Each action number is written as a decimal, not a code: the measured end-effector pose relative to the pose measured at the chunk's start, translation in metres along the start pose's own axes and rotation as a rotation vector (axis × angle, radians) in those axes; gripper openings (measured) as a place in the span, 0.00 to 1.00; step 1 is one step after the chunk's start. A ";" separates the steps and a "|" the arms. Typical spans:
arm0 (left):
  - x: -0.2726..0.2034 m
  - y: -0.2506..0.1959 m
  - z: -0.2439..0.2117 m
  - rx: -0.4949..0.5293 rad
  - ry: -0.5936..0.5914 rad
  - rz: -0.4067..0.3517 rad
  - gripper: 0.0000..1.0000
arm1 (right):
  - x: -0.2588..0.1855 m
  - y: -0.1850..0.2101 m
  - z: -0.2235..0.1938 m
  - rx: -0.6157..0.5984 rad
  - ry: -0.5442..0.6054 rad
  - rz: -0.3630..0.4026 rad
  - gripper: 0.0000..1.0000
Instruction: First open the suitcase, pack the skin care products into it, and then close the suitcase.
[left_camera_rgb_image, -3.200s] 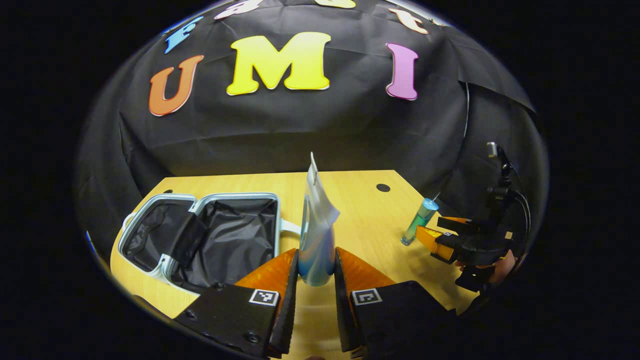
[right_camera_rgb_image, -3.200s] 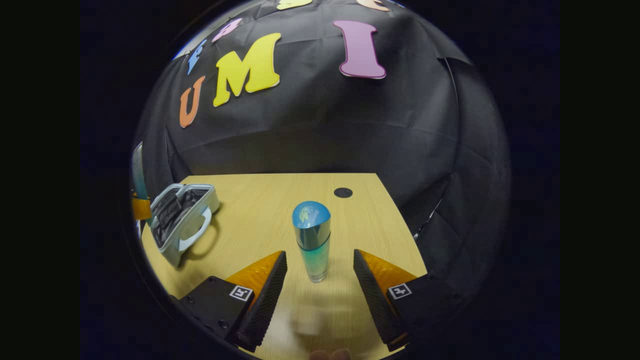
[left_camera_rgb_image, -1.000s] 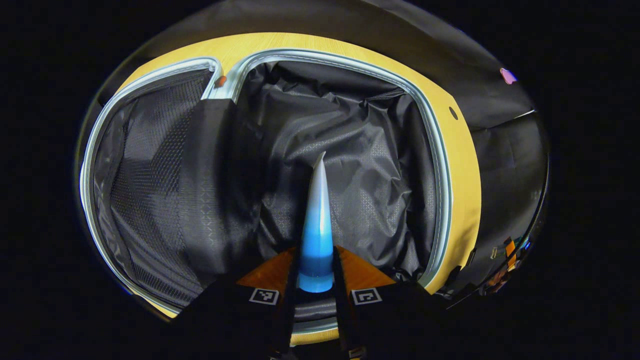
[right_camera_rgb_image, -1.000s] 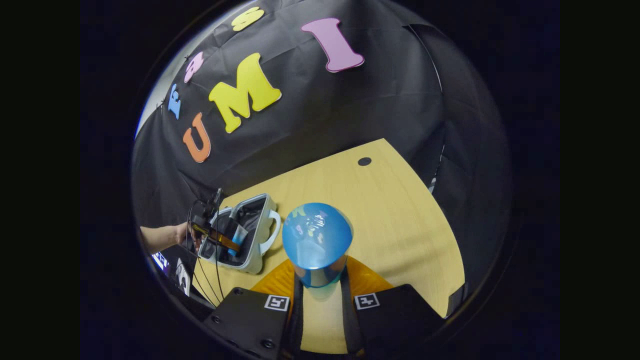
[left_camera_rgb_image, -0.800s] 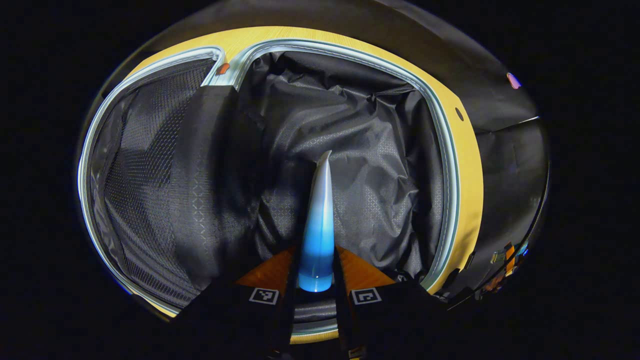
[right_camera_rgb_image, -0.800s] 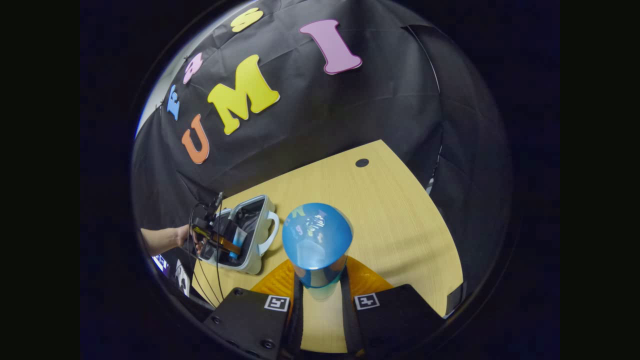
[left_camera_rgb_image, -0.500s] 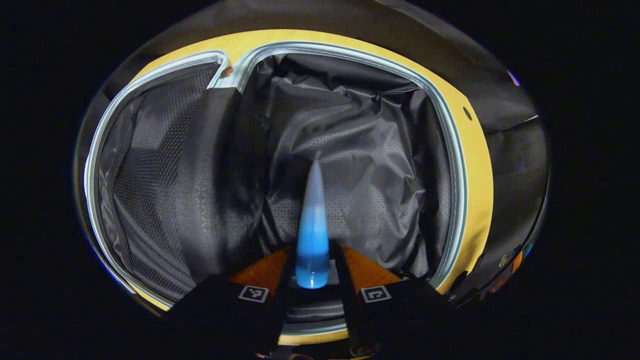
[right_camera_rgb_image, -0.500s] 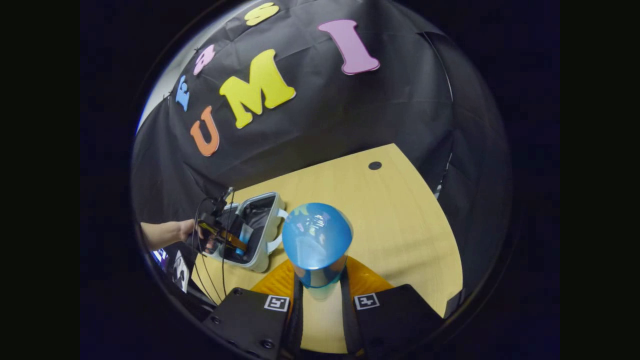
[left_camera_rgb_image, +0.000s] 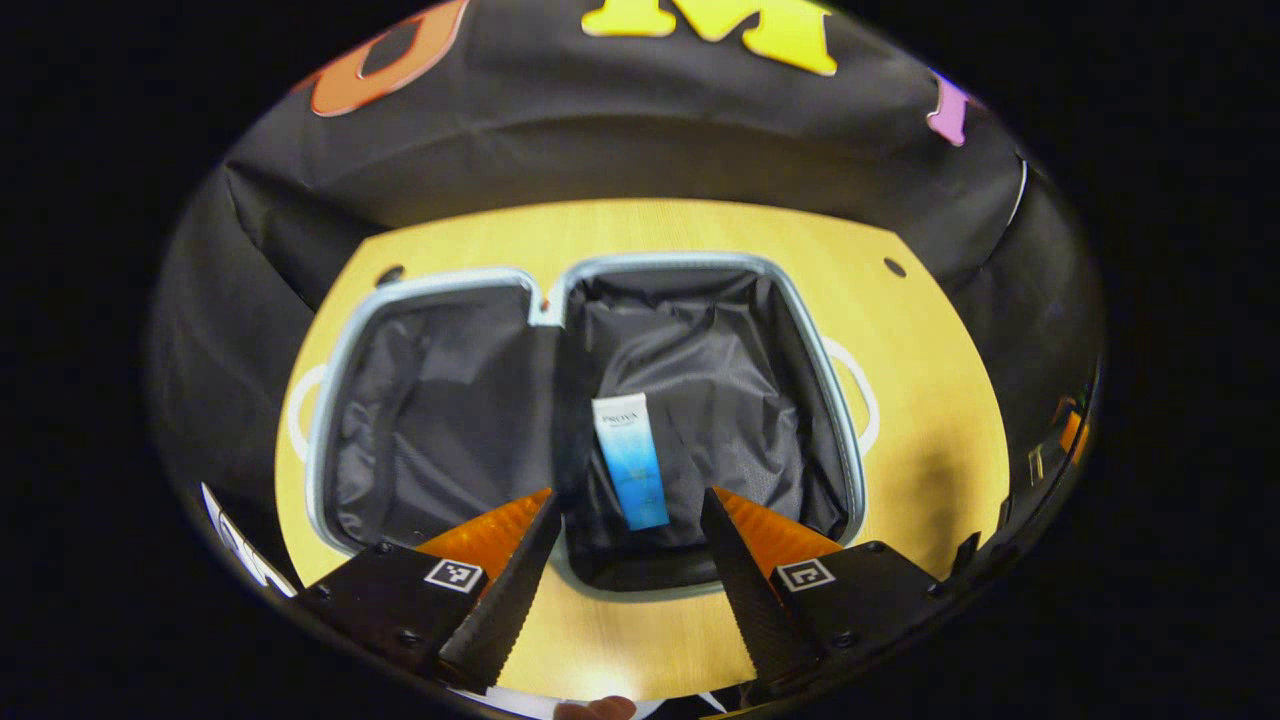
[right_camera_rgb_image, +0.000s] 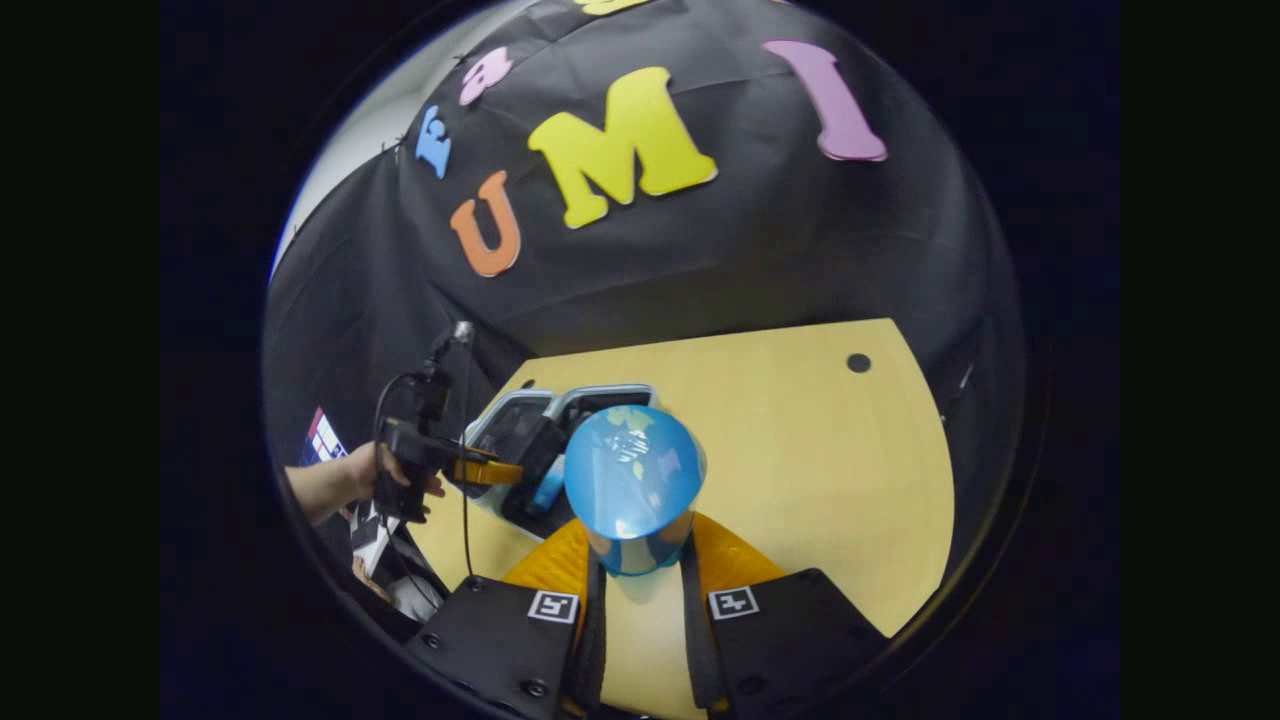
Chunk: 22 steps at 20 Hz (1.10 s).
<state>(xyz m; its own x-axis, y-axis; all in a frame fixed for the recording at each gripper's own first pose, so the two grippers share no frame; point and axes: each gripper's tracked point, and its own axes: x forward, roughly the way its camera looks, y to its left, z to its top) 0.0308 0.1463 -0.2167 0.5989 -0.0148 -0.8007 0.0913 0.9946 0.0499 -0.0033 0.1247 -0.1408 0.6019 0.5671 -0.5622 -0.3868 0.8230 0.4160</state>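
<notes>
Ahead of the left gripper's fingers, the suitcase (left_camera_rgb_image: 840, 420) has a pale silvery-blue rim, white handles and a black lining with a faint diamond weave. The tube (left_camera_rgb_image: 630, 460) between those fingers fades from white to bright blue. The tabletop (left_camera_rgb_image: 930, 400) is light yellow wood grain. Between the right gripper's fingers, the bottle (right_camera_rgb_image: 633, 485) has a glossy blue cap.

A pale wooden table (left_camera_rgb_image: 930, 380) with small dark holes (right_camera_rgb_image: 858, 362) lies ahead of both grippers, backed by black cloth (right_camera_rgb_image: 760, 250).
</notes>
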 end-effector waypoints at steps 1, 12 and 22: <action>-0.017 0.004 0.000 -0.006 -0.066 0.030 0.91 | 0.013 0.013 0.005 -0.009 0.025 0.022 0.30; -0.122 0.020 -0.108 -0.407 -0.291 -0.009 0.95 | 0.174 0.111 -0.038 0.026 0.492 0.095 0.30; -0.151 0.083 -0.158 -0.582 -0.308 0.101 0.95 | 0.274 0.076 -0.105 0.254 0.739 -0.173 0.30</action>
<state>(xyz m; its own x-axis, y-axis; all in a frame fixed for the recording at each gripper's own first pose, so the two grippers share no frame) -0.1771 0.2472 -0.1861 0.7898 0.1382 -0.5975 -0.3697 0.8847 -0.2840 0.0587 0.3463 -0.3380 -0.0144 0.3801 -0.9248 -0.1061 0.9191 0.3794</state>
